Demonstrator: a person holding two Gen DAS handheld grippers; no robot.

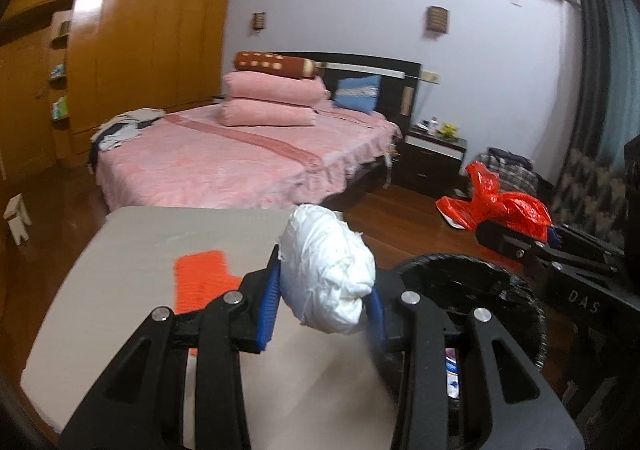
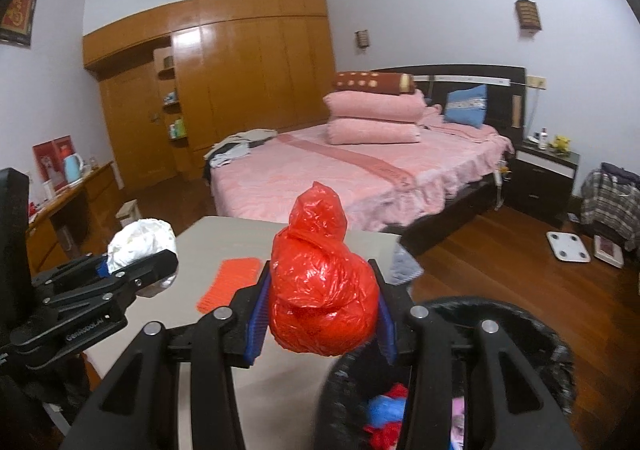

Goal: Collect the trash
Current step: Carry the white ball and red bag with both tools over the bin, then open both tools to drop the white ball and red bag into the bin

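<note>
Left tongs (image 1: pixel 326 290): clamped on white paper wad (image 1: pixel 326 270), long axis upright, tilted left, above bench (image 1: pixel 132 246) edge. Right tongs (image 2: pixel 322 314): clamped on red plastic bag (image 2: pixel 320 290), knotted tip pointing up. Black bin (image 2: pixel 532 334) just beside. Orange comb (image 2: pixel 232 282) flat on bench. Pink bed (image 2: pixel 360 174) beyond.

A bedroom with pale lilac walls (image 2: pixel 420 10) and a glossy reddish wooden floor (image 2: pixel 492 262). A bed with a pink bedspread (image 2: pixel 340 174) fills the centre, its dark headboard (image 2: pixel 460 86) toward two o'clock. On it lie two stacked pink pillows (image 2: pixel 374 118), a brown bolster (image 2: pixel 372 83) on top and a blue cushion (image 2: pixel 467 103) beside them. A wall of honey-coloured wooden wardrobes (image 2: pixel 248 70) stands at ten o'clock. A dark bedside cabinet (image 2: pixel 540 178) sits at three o'clock. Two small wall lamps (image 2: pixel 528 15) hang above the bed. In the left wrist view a dark curtain (image 1: pixel 596 50) hangs at two o'clock.
</note>
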